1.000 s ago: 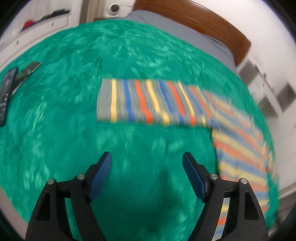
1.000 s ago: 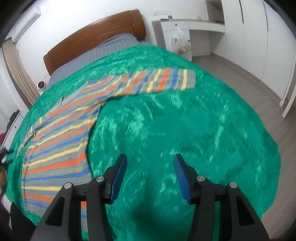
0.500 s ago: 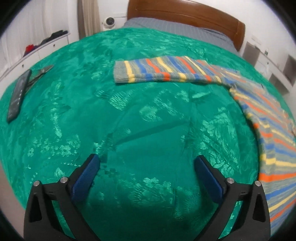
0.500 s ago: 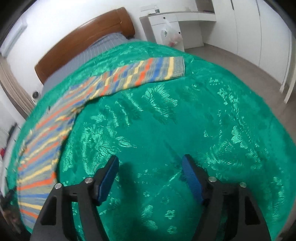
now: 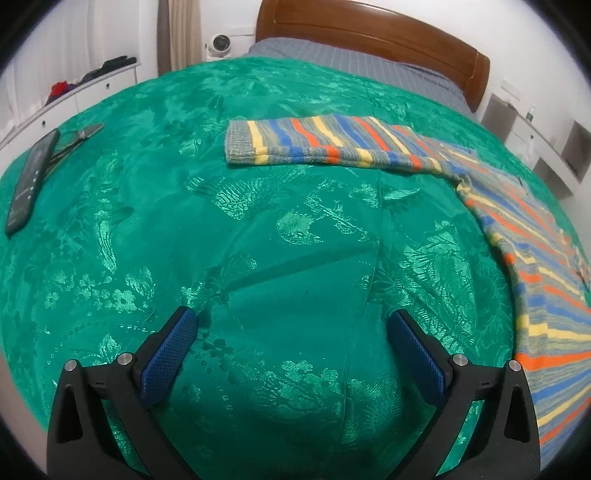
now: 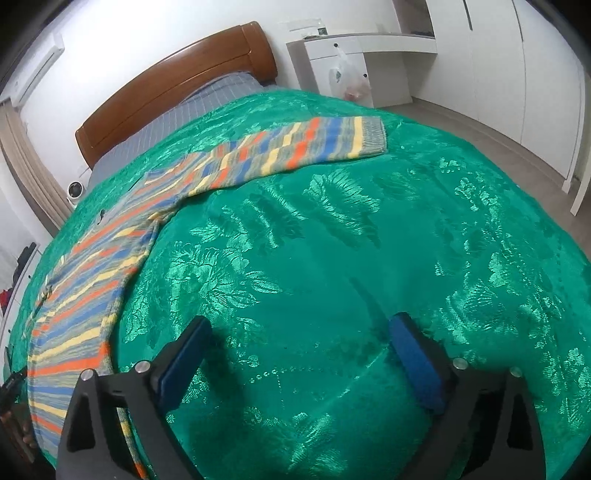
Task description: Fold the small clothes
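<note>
A striped knit sweater (image 5: 539, 258) in grey, blue, orange and yellow lies flat on the green bedspread (image 5: 258, 229). One sleeve (image 5: 325, 144) stretches left across the far part of the left wrist view. In the right wrist view the sweater's body (image 6: 88, 302) lies at the left and the other sleeve (image 6: 306, 147) reaches right. My left gripper (image 5: 291, 328) stands wide open over bare bedspread, nothing between its blue pads. My right gripper (image 6: 299, 332) hangs over the bedspread (image 6: 332, 258) with its jaws opening and nothing between them.
A dark remote (image 5: 31, 181) and a second slim object (image 5: 79, 134) lie at the bedspread's left edge. A wooden headboard (image 5: 369, 33) stands at the far end. White cabinets (image 6: 517, 74) and a desk with a hanging plastic bag (image 6: 351, 79) line the right wall.
Both grippers have sunk closer to the bedspread and their jaws have spread wider. The sweater has not moved.
</note>
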Demonstrator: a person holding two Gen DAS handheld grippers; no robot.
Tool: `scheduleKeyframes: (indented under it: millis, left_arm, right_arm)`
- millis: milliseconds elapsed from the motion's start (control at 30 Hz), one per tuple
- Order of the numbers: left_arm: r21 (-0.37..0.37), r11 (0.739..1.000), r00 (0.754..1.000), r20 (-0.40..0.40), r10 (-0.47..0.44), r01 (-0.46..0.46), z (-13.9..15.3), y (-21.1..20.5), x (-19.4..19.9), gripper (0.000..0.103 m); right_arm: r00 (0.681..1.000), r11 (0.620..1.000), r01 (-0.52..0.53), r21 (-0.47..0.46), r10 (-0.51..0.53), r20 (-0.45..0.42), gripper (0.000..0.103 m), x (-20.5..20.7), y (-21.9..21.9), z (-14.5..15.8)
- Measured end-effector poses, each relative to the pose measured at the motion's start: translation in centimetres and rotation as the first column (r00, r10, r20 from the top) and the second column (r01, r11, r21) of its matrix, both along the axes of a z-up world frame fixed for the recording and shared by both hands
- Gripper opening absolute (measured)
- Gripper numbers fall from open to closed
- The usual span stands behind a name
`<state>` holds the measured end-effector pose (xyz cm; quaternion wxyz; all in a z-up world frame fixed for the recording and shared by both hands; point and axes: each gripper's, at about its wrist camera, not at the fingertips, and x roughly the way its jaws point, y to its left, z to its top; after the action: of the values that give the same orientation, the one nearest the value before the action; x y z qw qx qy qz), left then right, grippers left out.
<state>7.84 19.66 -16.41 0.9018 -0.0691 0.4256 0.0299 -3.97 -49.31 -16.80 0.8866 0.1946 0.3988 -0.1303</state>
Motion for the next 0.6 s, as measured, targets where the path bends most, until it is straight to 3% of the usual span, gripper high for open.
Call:
scheduleKeyframes:
  millis: [267,600]
  left_arm:
    - [0.034,0.999,1.0,-0.01,-0.004,0.005,-0.1,-0.5,0.3,0.103]
    - [0.031,0.999,1.0,-0.004,0.01,-0.01,0.0,-0.5,0.2,0.103]
  right_arm:
    - [0.999,0.999,-0.018,-0.047,0.016,-0.033,0.103,0.7,0.8,-0.6]
    - [1.0,0.998,0.005,-0.067,-0.006,-0.012,0.103,0.7,1.1,-0.6]
